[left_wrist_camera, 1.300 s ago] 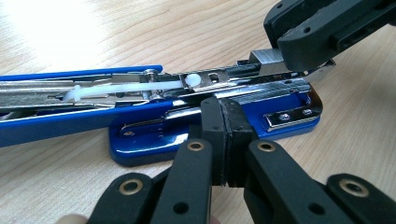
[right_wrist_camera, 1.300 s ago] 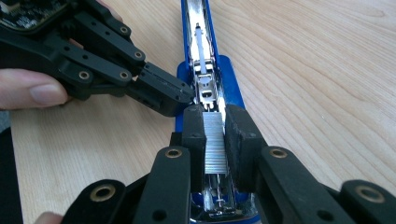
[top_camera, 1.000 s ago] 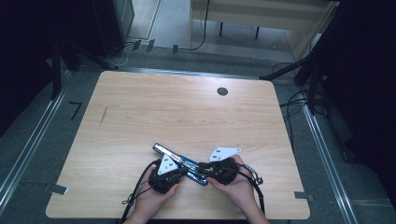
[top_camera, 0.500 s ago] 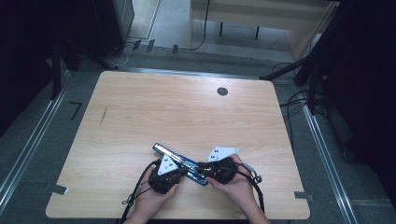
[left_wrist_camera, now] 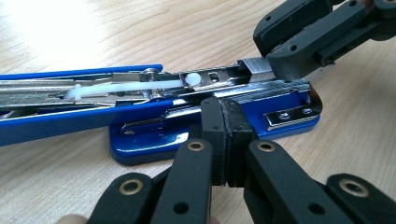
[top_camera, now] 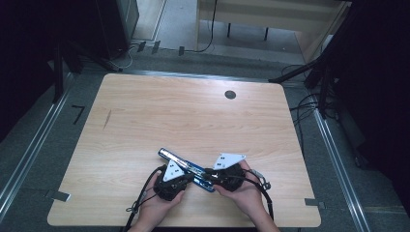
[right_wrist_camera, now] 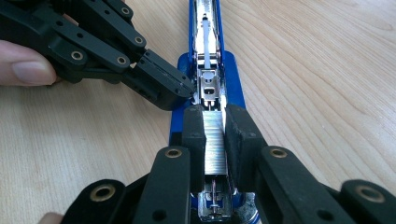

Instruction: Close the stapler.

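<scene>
The pale wooden table (top_camera: 145, 121) is carrying an opened blue metal stapler (top_camera: 186, 168) at the lower middle of the high view. A silver strip of staples (right_wrist_camera: 214, 142) is already sitting in its channel (seating it and shutting the lid remain, I judge). The right gripper (right_wrist_camera: 214, 135) is pinching that strip, reaching level along the stapler. The left gripper (left_wrist_camera: 225, 135), jaws pressed together, is bracing the stapler's side.

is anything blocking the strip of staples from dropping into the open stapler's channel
Nothing visible does. The right tool holds the staple strip right over the open stapler channel; the shut left tool rests beside the channel, not across it.
</scene>
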A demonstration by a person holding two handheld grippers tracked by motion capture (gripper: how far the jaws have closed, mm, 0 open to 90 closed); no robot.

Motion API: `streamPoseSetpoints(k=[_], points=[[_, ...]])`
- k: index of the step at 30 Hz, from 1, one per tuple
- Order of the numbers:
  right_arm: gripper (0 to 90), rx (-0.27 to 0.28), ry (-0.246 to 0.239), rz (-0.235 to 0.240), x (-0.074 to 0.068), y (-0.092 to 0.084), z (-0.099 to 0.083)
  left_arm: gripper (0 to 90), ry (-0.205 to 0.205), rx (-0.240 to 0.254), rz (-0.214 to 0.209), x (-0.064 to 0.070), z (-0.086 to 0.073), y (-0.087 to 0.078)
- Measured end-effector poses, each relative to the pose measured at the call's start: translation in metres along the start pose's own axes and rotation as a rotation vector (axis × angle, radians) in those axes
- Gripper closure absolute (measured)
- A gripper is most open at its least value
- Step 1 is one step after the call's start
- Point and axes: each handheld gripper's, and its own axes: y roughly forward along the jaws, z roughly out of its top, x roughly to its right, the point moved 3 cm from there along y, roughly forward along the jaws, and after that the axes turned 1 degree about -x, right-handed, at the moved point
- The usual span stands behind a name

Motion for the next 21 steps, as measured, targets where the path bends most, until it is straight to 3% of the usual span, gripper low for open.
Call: streamPoseSetpoints(k=[6,10,17,21], points=[[74.9,0.001,0.027,0.001,0.0014,0.0,-0.0001,90.0,0.0,0.001,0.0,0.0,0.0,0.0001],[74.8,0.021,0.059,0.027,0.0027,-0.0025,0.0008,90.0,0.001,-0.001,0.0,-0.0001,0.0,-0.0001],[89.5,0.06,0.068,0.011,0.0021,-0.0043,0.0024,90.0,-0.001,0.0,-0.002,-0.0001,0.0,0.0],[90.0,0.079,0.074,-0.015,0.0016,0.0002,0.0043,90.0,-0.015,0.0,-0.007,-0.002,-0.0005,-0.001]])
